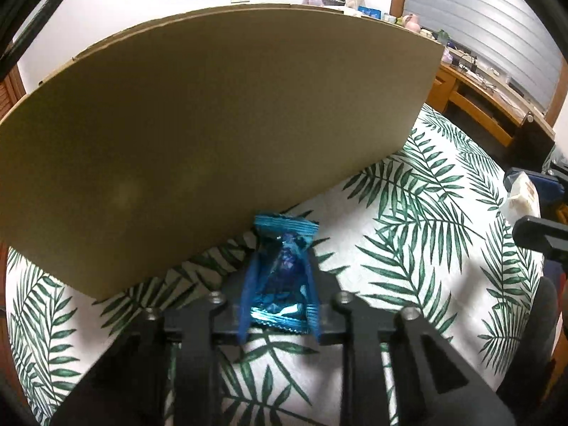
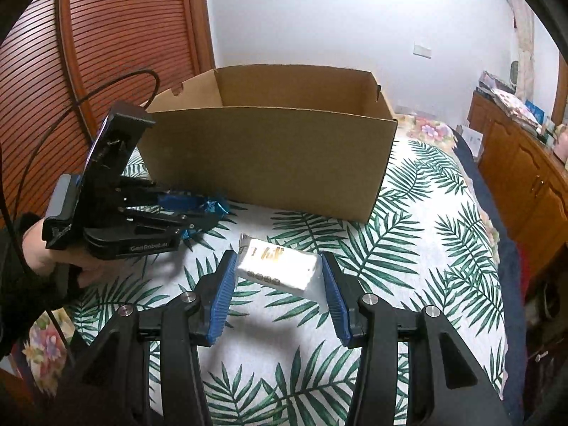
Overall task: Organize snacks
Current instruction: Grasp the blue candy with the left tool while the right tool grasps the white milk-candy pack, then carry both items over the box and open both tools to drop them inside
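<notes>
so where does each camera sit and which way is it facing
Left wrist: sits on the left gripper, looking down along its jaws, shut on a blue wrapper, at the box wall close ahead; the right gripper's tip shows at the right edge.
Right wrist: sits on the right gripper, looking down over the leaf-print cloth toward the open box; its jaws hold a white packet; the left gripper and the hand holding it show at left.
Shared: box, cloth, wrapper, packet.

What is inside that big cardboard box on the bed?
In the right wrist view the cardboard box is open-topped, and only bare inner walls show. Its near wall hides the floor, so anything lying low inside cannot be seen.
</notes>
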Motion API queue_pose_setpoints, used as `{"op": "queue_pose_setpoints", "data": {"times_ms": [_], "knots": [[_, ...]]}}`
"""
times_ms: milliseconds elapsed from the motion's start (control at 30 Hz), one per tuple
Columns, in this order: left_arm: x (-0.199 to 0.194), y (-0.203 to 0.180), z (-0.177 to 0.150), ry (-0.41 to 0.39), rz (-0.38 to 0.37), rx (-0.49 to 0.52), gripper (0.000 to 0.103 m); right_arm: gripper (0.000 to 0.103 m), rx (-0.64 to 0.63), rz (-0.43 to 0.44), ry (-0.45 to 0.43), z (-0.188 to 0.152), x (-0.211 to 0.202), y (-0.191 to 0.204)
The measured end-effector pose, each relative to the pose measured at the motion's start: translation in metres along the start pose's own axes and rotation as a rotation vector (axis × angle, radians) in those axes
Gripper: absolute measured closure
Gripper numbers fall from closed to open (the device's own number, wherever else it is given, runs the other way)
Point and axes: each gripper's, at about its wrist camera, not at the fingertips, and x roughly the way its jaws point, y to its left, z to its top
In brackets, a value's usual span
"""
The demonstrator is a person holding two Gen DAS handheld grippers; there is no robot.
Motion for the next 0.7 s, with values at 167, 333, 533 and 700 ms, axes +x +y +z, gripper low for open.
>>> {"op": "queue_pose_setpoints", "data": {"times_ms": [167, 333, 533, 700], "knots": [[-0.006, -0.002, -0.007, 0.000, 0.002, -0.009, 0.083, 0.055, 0.012, -0.001, -0.001, -0.005, -0.004, -0.001], [-0.014, 0.000, -0.016, -0.010, 0.006, -0.045, 0.083, 0.055, 0.019, 0.000, -0.003, -0.009, -0.007, -0.002], [-0.037, 0.000, -0.019, -0.054, 0.010, -0.070, 0.083, 0.055, 0.023, 0.006, -0.025, -0.007, -0.020, -0.001], [-0.059, -0.002, -0.015, -0.102, 0.015, -0.076, 0.083, 0.055, 0.015, 0.007, -0.043, -0.006, -0.029, 0.004]]}}
